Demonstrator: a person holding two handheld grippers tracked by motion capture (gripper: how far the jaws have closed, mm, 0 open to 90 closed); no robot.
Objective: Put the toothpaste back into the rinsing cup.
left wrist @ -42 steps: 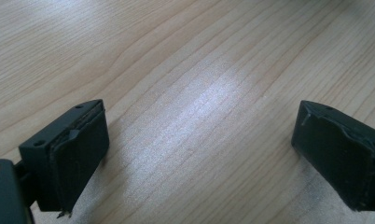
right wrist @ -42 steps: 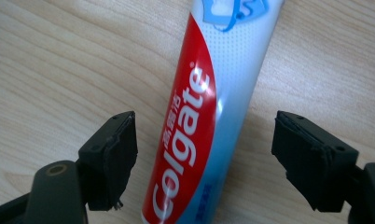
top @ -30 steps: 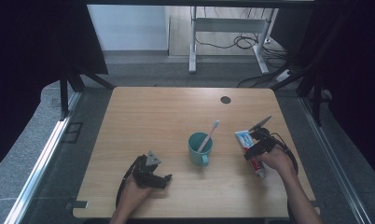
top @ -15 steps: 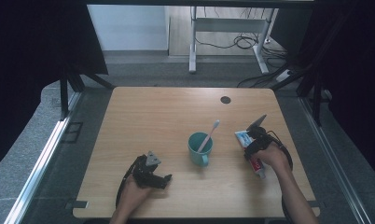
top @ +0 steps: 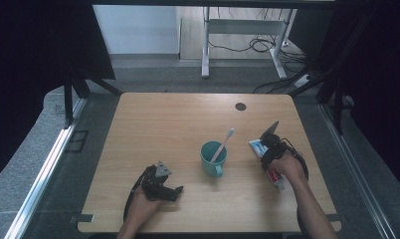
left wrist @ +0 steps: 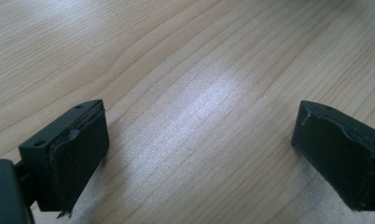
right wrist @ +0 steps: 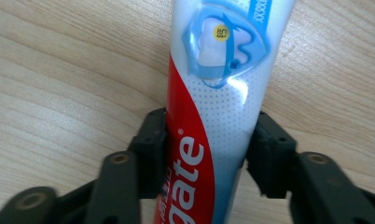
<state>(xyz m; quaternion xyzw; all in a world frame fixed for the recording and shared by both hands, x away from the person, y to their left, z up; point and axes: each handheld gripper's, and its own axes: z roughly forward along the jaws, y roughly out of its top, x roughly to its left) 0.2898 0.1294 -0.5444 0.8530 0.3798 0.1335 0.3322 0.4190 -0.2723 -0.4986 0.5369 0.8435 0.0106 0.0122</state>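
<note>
A white, red and blue toothpaste tube (right wrist: 223,70) lies flat on the wooden table (top: 178,124) at the right, its cap end (top: 275,178) toward the person. My right gripper (right wrist: 211,140) straddles the tube; its jaws have just been closing and now press on both sides of it. From above, that right gripper (top: 270,153) sits over the tube's middle. My left gripper (left wrist: 199,149) rests low over bare wood at the front left, jaws wide open with nothing between them; from above this left gripper (top: 174,191) points right.
A teal mug (top: 211,158) stands mid-table between the hands, with a white toothbrush (top: 224,143) leaning out of it toward the right. A dark round cable hole (top: 241,106) lies near the far edge. Table legs and cables lie beyond the table.
The right gripper has shifted slightly over the tube. The left hand, mug and toothbrush have stayed put.
</note>
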